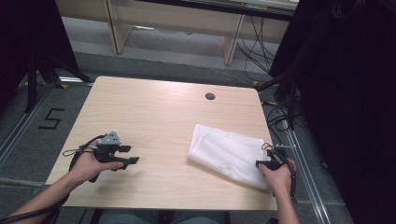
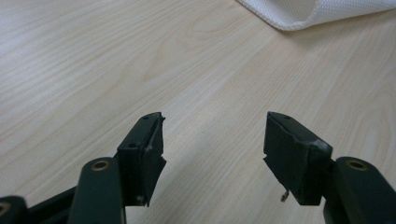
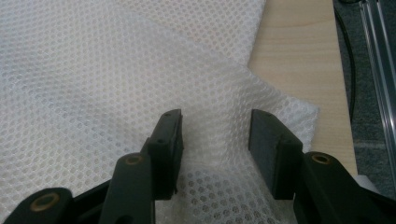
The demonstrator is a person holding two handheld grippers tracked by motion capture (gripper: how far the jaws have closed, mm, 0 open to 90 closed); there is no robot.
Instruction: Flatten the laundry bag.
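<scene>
A white mesh cloth point(image 1: 227, 153) lies folded on the right half of the light wooden table point(image 1: 154, 112). My right gripper point(image 1: 265, 163) rests on the cloth's near right edge. In the right gripper view its jaws stand apart over the cloth point(image 3: 93, 79), and a raised ridge of mesh sits between them at the right gripper point(image 3: 215, 116), not clamped. My left gripper point(image 1: 129, 155) hovers over bare wood at the table's left, open and holding nothing. In the left gripper view, a rolled edge of the cloth point(image 2: 317, 11) lies far ahead of the left gripper point(image 2: 215, 121).
A round dark cable hole point(image 1: 210, 96) sits near the table's far edge. The table's right edge point(image 1: 271, 154) runs close behind my right hand, with cables point(image 1: 280, 121) on the floor beyond. A "5" mark point(image 1: 50, 119) is on the floor at left.
</scene>
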